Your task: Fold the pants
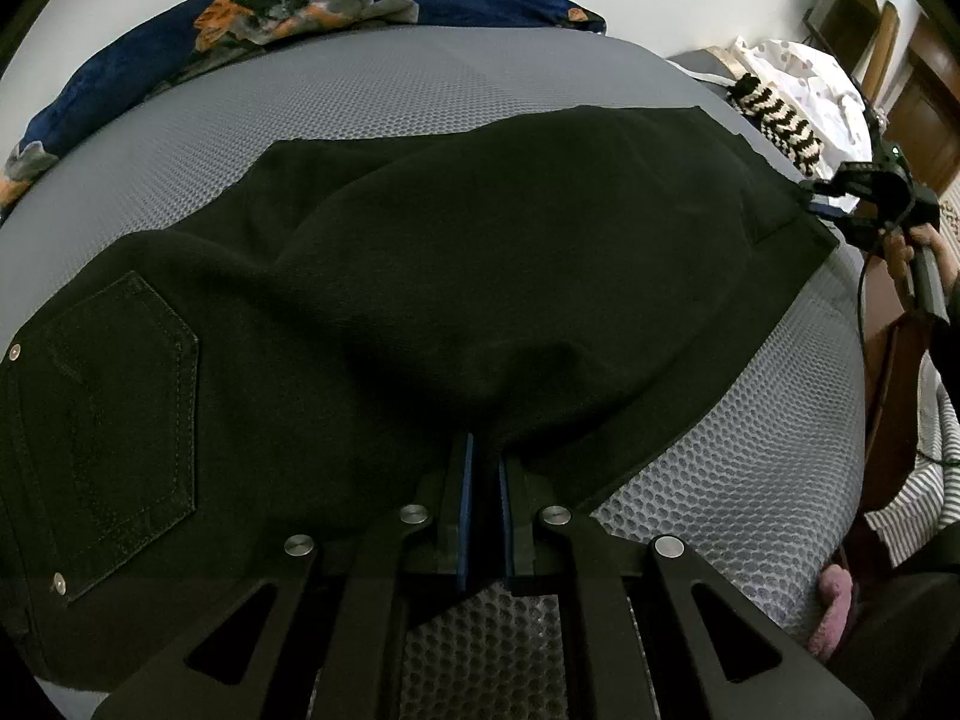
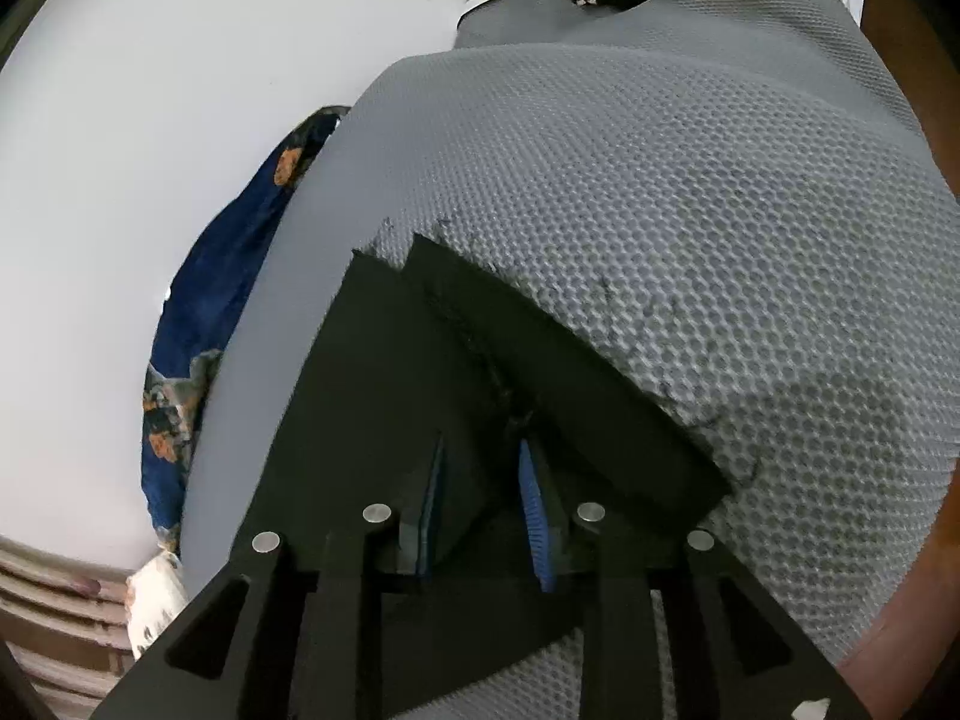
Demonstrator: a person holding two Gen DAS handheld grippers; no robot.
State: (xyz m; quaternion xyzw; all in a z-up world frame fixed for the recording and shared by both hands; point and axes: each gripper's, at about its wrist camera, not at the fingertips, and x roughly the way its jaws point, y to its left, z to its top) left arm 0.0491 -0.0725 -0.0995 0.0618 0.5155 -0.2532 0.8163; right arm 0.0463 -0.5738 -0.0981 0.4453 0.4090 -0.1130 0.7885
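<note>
I find the pants (image 1: 456, 276) spread on the grey mesh mattress (image 1: 720, 480) of the bed, their long axis running across my left wrist view from the pocketed seat at the left to the leg hems at the far right. The left tool (image 1: 485, 450) sits at the near long edge, about mid-length, its jaws narrow and clamped on a raised fold of the black cloth. The right tool (image 2: 480, 462) is at the hem end; its jaws stand partly parted with the hem corner (image 2: 540, 372) between them, the blue pads (image 2: 534, 516) not visibly pressing.

I judge the next fold turns on that hem end, nearest my right hand. The cloth is black, denim-like and matte, with one stitched back pocket (image 1: 120, 420) and rivets showing.
</note>
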